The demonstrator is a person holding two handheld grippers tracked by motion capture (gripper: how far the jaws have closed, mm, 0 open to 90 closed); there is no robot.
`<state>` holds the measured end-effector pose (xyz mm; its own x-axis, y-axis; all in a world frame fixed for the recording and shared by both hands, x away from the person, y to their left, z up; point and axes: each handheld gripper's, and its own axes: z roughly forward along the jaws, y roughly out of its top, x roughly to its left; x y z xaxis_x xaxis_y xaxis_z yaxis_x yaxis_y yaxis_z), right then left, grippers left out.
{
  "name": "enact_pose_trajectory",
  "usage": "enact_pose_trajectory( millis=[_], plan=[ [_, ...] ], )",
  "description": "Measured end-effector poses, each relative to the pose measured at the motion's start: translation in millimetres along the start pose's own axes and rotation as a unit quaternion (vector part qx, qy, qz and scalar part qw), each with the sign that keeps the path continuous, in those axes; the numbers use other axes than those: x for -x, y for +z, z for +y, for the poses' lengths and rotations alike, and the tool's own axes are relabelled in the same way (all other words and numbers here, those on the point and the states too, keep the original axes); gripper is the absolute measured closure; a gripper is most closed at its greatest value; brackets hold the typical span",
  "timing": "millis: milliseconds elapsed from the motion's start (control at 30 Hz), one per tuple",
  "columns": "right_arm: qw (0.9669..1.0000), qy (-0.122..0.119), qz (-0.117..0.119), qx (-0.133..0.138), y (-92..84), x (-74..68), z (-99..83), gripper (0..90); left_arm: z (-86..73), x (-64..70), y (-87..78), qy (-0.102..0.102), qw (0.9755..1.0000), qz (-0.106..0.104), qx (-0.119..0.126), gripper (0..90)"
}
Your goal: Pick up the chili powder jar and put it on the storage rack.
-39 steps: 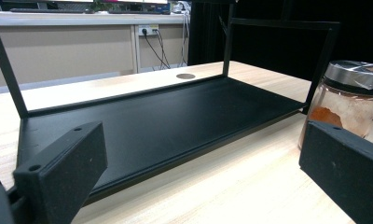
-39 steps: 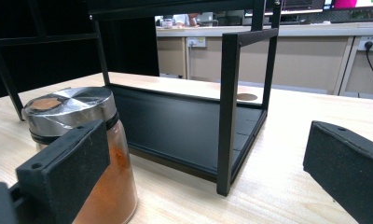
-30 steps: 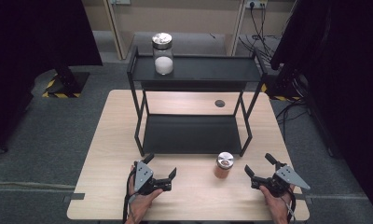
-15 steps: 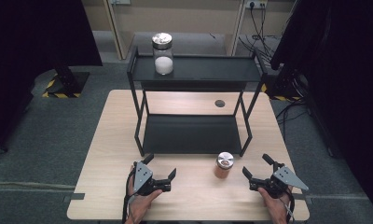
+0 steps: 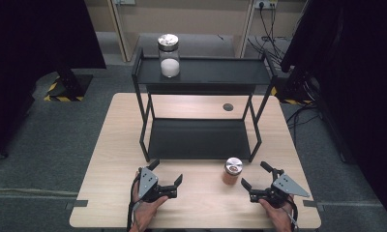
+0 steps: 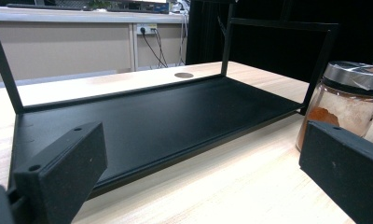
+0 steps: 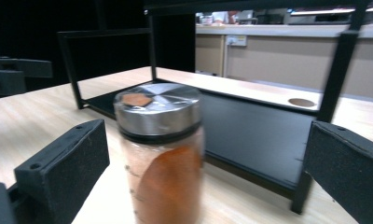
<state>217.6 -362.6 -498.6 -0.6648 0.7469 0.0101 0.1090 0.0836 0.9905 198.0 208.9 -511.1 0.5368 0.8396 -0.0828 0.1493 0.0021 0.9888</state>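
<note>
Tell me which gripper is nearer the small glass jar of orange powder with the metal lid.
Right. The right gripper sits close beside the small glass jar of orange powder, its open jaws facing it without touching. The left gripper lies farther off on the jar's other side, also open.

A lab test bay is showing here: black curtains [image 5: 41, 34] are hanging at nine and three o'clock, cables [image 5: 274, 24] trailing from wall sockets [image 5: 262, 4] at one o'clock.
</note>
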Motion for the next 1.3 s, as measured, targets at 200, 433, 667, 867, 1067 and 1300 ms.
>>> enact_pose_trajectory(
  millis=[200, 433, 667, 867, 1067, 1300],
  plan=[
    [0.9997, -0.009, 0.02, -0.012, 13.9, -2.1, 1.9, 0.7, -0.6, -0.4, 0.6, -0.004, 1.0, 0.0, -0.001, 0.3],
    [0.9991, -0.015, 0.029, -0.028, 29.0, -6.5, 4.7, 2.0, -0.8, -0.6, 0.9, -0.006, 1.0, 0.0, -0.002, 0.3],
    [0.9986, -0.015, 0.027, -0.042, 41.1, -8.1, 6.9, 8.1, -0.8, -0.8, 0.8, -0.005, 1.0, -0.001, -0.001, 0.3],
    [0.9982, -0.021, 0.027, -0.05, 48.2, -9.5, 8.9, 17.4, -0.7, -0.9, 0.6, -0.005, 1.0, -0.001, -0.001, 0.3],
    [0.9977, -0.029, 0.025, -0.057, 50.4, -11.5, 11.3, 26.3, -0.5, -1.0, 0.6, -0.004, 1.0, -0.001, -0.002, 0.3],
    [0.9974, -0.031, 0.021, -0.061, 50.9, -13.1, 13.6, 32.0, -0.5, -0.9, 0.5, -0.004, 1.0, 0.0, -0.001, 0.3]
  ],
)
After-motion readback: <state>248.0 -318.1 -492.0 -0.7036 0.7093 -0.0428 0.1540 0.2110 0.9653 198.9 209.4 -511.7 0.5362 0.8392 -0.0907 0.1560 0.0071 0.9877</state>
